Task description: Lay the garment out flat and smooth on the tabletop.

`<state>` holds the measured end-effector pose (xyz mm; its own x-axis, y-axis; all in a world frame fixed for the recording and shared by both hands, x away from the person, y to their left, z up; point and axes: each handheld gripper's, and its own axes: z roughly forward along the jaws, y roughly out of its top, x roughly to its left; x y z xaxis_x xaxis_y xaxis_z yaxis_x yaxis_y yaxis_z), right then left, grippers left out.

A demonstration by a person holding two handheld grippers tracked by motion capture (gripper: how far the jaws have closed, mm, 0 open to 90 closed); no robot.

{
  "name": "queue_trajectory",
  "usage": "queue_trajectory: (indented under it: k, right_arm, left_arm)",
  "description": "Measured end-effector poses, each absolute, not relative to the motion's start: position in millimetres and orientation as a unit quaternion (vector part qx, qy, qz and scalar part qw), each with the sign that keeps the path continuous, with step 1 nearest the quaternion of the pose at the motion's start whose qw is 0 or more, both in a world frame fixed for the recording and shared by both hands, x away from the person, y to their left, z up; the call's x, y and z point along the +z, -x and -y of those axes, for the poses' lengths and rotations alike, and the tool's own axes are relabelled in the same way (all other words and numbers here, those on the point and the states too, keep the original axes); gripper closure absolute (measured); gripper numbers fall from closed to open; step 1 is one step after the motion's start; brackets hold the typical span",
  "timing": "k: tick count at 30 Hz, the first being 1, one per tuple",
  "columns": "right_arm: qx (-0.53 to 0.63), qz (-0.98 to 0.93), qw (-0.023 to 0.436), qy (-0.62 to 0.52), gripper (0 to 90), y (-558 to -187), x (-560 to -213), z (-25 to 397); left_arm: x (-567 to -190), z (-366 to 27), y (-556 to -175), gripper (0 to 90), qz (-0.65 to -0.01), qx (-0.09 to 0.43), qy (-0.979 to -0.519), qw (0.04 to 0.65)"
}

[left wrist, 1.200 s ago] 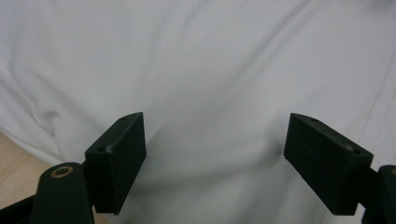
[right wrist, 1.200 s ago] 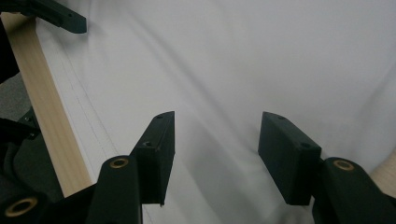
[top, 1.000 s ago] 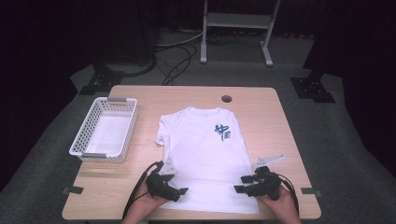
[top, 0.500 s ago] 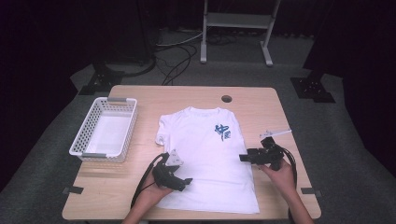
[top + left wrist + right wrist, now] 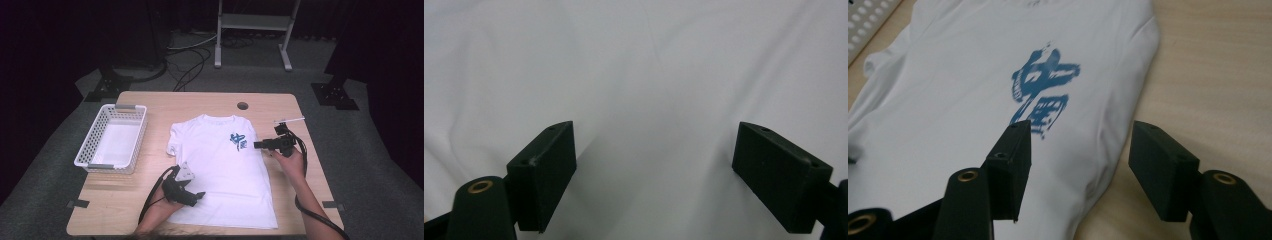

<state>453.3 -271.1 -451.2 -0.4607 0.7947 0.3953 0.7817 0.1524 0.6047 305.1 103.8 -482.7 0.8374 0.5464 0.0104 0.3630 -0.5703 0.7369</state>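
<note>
A white T-shirt [image 5: 223, 167] with a blue print lies flat across the middle of the wooden surface [image 5: 310, 165]. The left gripper [image 5: 196, 196], jaws wide open, hovers over its near left part. The right gripper [image 5: 259, 145], jaws open, sits at its right edge; a white basket [image 5: 111, 145] stands far left.

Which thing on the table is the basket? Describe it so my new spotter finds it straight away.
Start at the wooden table and find the white T-shirt spread flat in its middle. Look to the shirt's left, near the table's left edge: the basket stands there, apart from the shirt. It is the only raised, perforated white container, rectangular, with grey handles at its two short ends.
</note>
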Motion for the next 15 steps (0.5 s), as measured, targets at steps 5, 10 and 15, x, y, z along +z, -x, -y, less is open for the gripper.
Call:
queue_trajectory:
  k: [5,10,15]
  right_arm:
    - [0.394,-0.740,0.010,-0.545,45.0,-473,-454,272]
    - [0.388,-0.732,0.011,-0.560,48.7,-486,-460,271]
    - [0.383,-0.731,0.009,-0.564,52.4,-492,-464,264]
  left_arm:
    - [-483,-104,-305,17.2,-0.259,0.121,-0.876,0.388]
    - [-483,-104,-305,17.2,-0.261,0.122,-0.876,0.387]
    - [-482,-103,-305,17.2,-0.267,0.121,-0.878,0.379]
